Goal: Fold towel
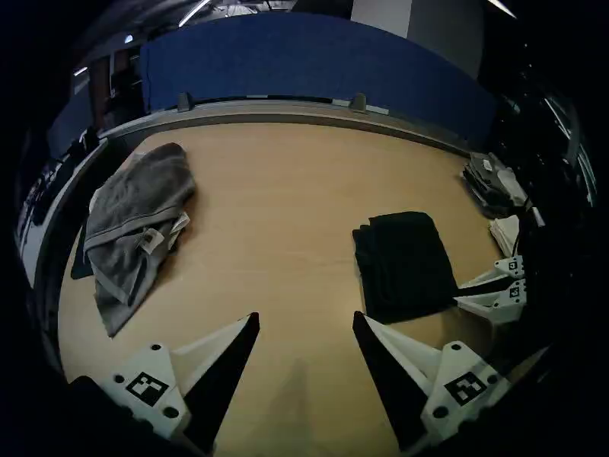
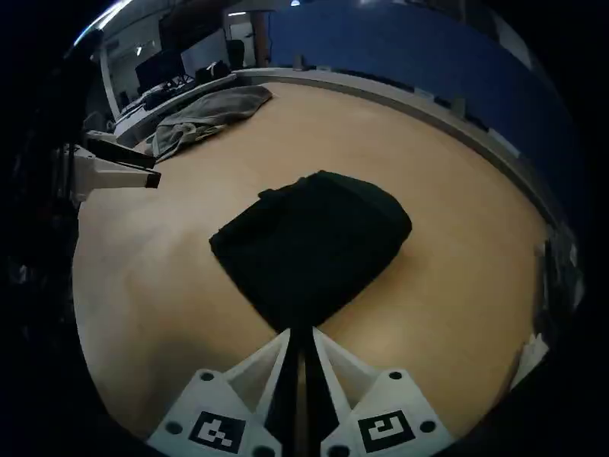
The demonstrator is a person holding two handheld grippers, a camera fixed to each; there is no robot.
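A black folded towel (image 1: 403, 263) (image 2: 312, 240) lies flat on the wooden table (image 1: 304, 175), right of centre in the left gripper view. My right gripper (image 2: 301, 332) (image 1: 461, 293) is at its near corner, fingers closed on that corner with the cloth still resting on the table. My left gripper (image 1: 305, 318) (image 2: 154, 174) hovers open over bare wood, to the left of the black towel, with nothing between its fingers. A crumpled grey towel (image 1: 141, 217) (image 2: 209, 114) lies at the table's far left.
A blue partition (image 1: 304, 68) runs along the table's back edge. A pile of dark and white folded cloths (image 1: 495, 194) sits at the right edge. Bare wood stretches between the two towels.
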